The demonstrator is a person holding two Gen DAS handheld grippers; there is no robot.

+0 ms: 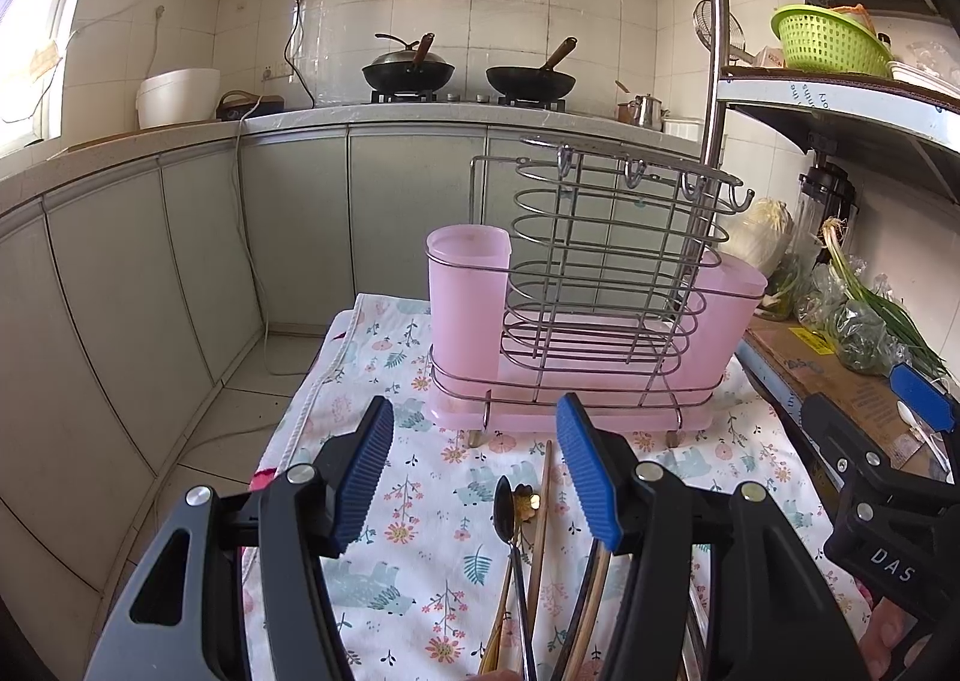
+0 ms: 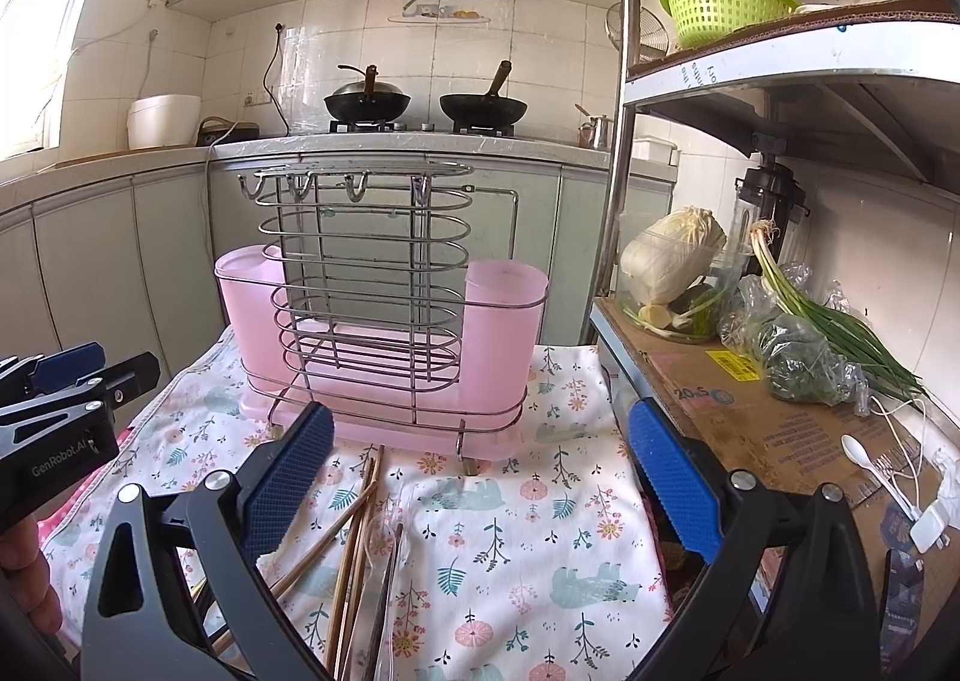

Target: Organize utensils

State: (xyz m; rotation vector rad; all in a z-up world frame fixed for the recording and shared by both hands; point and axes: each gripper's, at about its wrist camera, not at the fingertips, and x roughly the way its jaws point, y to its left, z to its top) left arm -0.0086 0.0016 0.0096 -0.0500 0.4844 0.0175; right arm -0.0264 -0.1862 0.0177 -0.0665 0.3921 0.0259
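one dark spoon (image 1: 504, 504), left view only

Both wrist views look forward and slightly down along their fingers, low and near over the floral cloth (image 1: 420, 501), facing the stove wall. Each view takes in the pink utensil rack (image 1: 576, 321) (image 2: 384, 333), the left view from its left, the right view from its right.

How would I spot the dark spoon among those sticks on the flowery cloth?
Find the pink utensil holder with its wire rack on the floral cloth. Just in front of it lies a bundle of wooden chopsticks. The spoon lies beside them: the only piece with a dark, glossy oval bowl.
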